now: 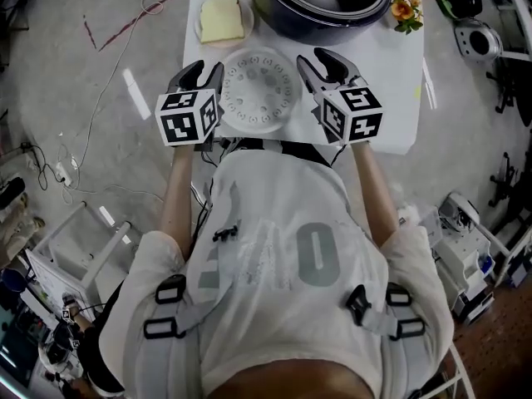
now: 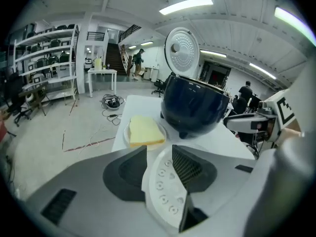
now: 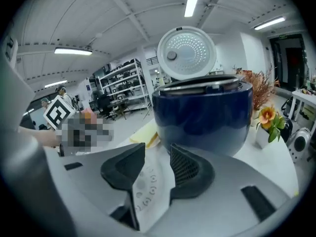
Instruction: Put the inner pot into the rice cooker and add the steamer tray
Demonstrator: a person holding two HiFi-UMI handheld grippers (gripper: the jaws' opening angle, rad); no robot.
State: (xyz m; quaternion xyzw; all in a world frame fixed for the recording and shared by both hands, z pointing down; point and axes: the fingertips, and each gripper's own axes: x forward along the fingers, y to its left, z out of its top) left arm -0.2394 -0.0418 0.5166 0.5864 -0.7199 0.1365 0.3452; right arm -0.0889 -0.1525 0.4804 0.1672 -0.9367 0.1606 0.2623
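White desk (image 1: 391, 98) carries, nearest the person, the flat perforated steamer tray (image 1: 258, 90) between the left gripper (image 1: 202, 73) and right gripper (image 1: 320, 60), both with jaws spread and pinching nothing, and beyond it a plated yellow block (image 1: 221, 18) beside the lid-raised dark-blue rice cooker (image 1: 324, 7).

Both the left tool (image 1: 206, 71) and the right tool (image 1: 318, 60) have matt grey plastic bodies. Each carries black, rubbery-looking pads (image 2: 185, 164), one smooth and one cross-hatched. Between the tools I see the steamer tray (image 1: 258, 90), smooth white plastic with a soft sheen. Ahead of them, the rice cooker (image 1: 320, 7) has a glossy dark blue shell, and its lid (image 2: 181, 46) shows a dimpled, metal-looking inner plate. The tabletop (image 1: 399, 98) is smooth matt white. Ahead of the left tool lies a yellow, spongy-looking slab (image 1: 221, 19).
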